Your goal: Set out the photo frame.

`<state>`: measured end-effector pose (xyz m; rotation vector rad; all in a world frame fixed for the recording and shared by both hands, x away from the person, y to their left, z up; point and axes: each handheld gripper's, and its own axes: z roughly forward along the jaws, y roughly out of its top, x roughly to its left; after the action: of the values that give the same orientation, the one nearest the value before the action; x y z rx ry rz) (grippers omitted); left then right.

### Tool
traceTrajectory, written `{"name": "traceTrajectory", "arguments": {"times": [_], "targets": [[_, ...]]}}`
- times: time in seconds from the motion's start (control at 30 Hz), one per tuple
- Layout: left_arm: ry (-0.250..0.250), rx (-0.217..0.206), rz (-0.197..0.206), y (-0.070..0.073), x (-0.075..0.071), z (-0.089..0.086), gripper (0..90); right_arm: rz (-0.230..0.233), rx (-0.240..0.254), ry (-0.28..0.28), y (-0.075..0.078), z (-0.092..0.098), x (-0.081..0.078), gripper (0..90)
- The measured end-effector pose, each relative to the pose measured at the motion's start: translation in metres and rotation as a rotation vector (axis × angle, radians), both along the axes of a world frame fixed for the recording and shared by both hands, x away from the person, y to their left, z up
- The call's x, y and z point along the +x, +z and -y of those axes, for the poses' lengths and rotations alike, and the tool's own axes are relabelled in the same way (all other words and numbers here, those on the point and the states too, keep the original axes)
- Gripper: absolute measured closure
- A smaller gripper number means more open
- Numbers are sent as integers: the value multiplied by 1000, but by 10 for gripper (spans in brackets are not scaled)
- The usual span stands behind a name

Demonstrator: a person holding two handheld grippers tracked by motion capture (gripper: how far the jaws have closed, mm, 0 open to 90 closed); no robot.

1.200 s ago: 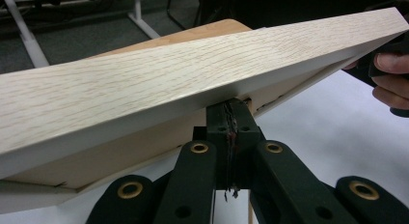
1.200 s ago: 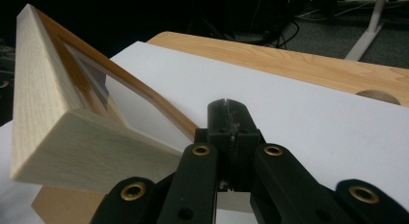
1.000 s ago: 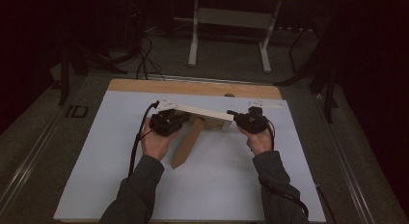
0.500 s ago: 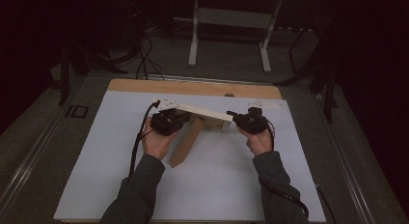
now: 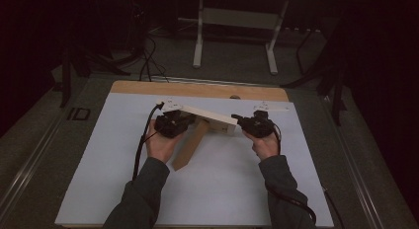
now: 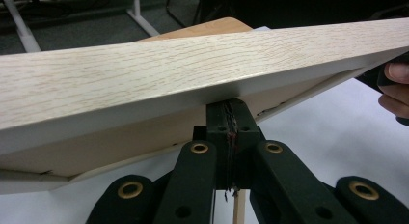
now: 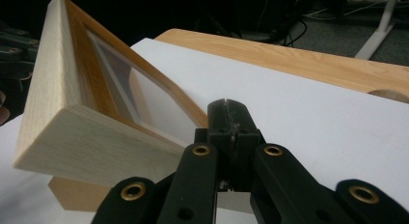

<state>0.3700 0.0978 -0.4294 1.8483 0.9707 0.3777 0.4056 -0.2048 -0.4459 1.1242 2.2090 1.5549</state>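
We found both the left gripper and right gripper fully closed, merely propping the tilted wooden frame, which could slip off.

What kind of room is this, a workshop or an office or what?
Probably a lab or recording studio rather than a workshop: dark surroundings, a wooden table covered by a white sheet, cables on the floor, and a desk frame behind. A person works a wooden frame with two handheld grippers.
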Motion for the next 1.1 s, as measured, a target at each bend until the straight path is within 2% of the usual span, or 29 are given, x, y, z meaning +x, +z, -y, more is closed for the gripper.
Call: {"name": "traceTrajectory", "arguments": {"times": [0.9,1.1], "targets": [[9,-5,-11,1,4,0,900,12,-8,81,1,-4,-12,899],[14,-24,-21,0,6,-1,900,13,-9,96,2,-6,-16,899]]}}
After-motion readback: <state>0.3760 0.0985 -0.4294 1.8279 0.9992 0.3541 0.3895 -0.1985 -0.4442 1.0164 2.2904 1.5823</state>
